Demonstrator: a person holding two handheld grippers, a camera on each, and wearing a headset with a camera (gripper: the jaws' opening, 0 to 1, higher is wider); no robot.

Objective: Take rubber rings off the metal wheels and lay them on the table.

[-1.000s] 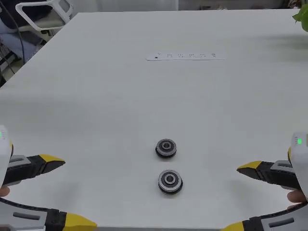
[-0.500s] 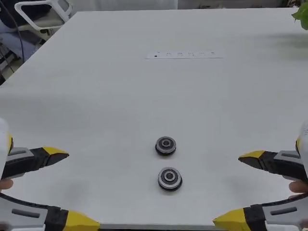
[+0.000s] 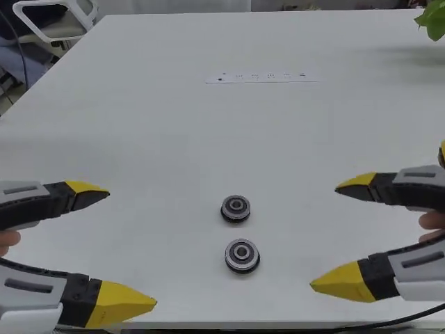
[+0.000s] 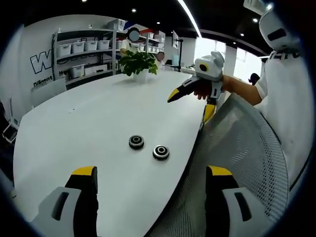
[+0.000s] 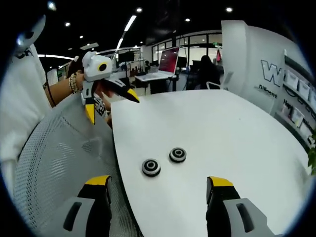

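Observation:
Two small metal wheels with black rubber rings lie flat on the white table, one farther [image 3: 236, 208] and one nearer [image 3: 242, 255] to the front edge. The same pair shows in the left gripper view [image 4: 137, 142] [image 4: 161, 152] and in the right gripper view [image 5: 177, 155] [image 5: 151, 167]. My left gripper [image 3: 125, 249] is open at the lower left, well clear of the wheels. My right gripper [image 3: 334, 236] is open at the lower right, also apart from them. Nothing is between either pair of jaws.
A white power strip [image 3: 261, 77] lies flat farther back on the table. A green plant [image 3: 431, 17] stands at the far right corner and a chair [image 3: 52, 21] at the far left. The table's front edge runs just below the nearer wheel.
Both grippers have come up and inward toward the wheels, their yellow tips showing more. The wheels have not moved; the camera shifted slightly.

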